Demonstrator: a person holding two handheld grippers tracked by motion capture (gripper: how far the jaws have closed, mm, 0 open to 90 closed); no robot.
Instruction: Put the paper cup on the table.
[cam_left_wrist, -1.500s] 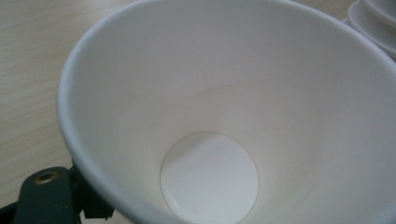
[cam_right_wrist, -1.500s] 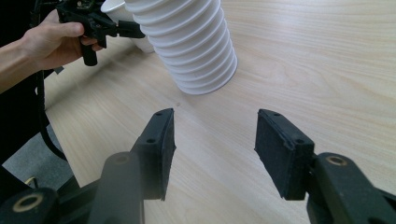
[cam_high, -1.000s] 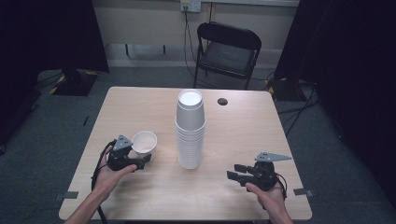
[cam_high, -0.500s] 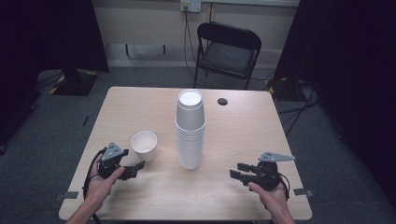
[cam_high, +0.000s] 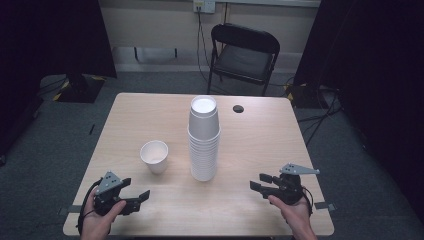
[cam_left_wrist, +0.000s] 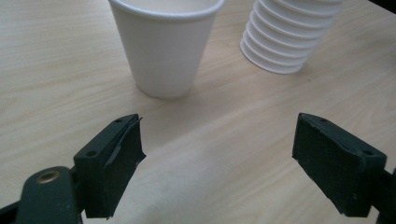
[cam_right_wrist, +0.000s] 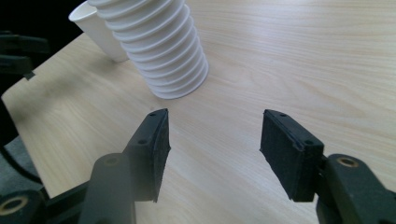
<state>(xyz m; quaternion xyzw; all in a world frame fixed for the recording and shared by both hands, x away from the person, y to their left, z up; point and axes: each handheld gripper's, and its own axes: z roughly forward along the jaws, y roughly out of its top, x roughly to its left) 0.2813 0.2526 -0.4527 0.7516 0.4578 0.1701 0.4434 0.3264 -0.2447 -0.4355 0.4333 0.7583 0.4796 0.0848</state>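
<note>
Grey carpet runs all around a pale wooden table (cam_high: 260, 150), and a black folding chair (cam_high: 243, 52) waits at the far side against the wall. Centre stage is a tall stack of white cups (cam_high: 203, 140), nested upside down, standing upright near the middle of the tabletop. Just to its left, close but not touching, a single white cup (cam_high: 154, 156) stands mouth up. A small dark round spot (cam_high: 238, 108) sits on the wood beyond the stack, toward the far edge.

Down at the near left corner, the left gripper (cam_high: 139, 198) hovers low over the table in the person's hand, jaws spread wide with nothing between them. From the left gripper view the single cup (cam_left_wrist: 164, 44) stands straight ahead, clear of both pads (bare wood in between), and the base of the stack (cam_left_wrist: 289, 35) is off to the upper right.

Over on the near right, the right gripper (cam_high: 259, 182) points toward the stack, well short of it. Its jaws have just been opening and stand moderately apart, holding nothing. The right gripper view looks along them to the bottom rings of the stack (cam_right_wrist: 161, 46), with the single cup (cam_right_wrist: 95, 28) peeking out behind it at upper left.
</note>
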